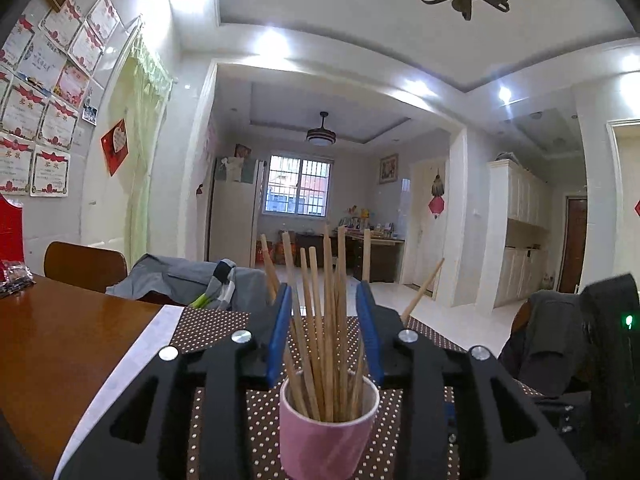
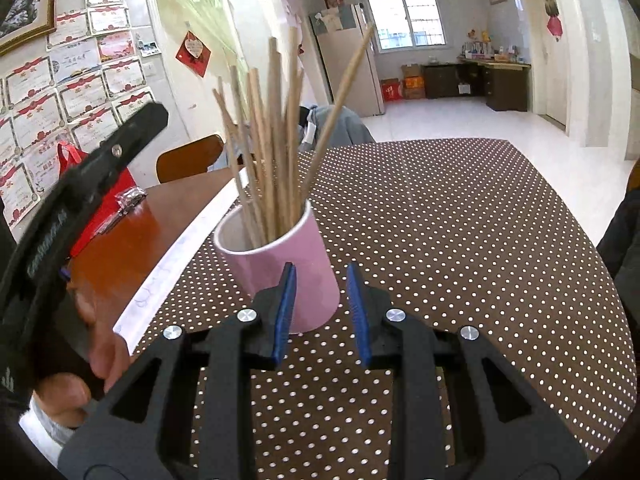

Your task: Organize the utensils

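Left gripper (image 1: pixel 325 332) jaws apart, straddling chopsticks (image 1: pixel 326 320) standing in pink cup (image 1: pixel 326 436), pads not pressing. Right gripper (image 2: pixel 320 312) apart, empty, just beside cup on dotted tablecloth (image 2: pixel 460 240), near its left edge.
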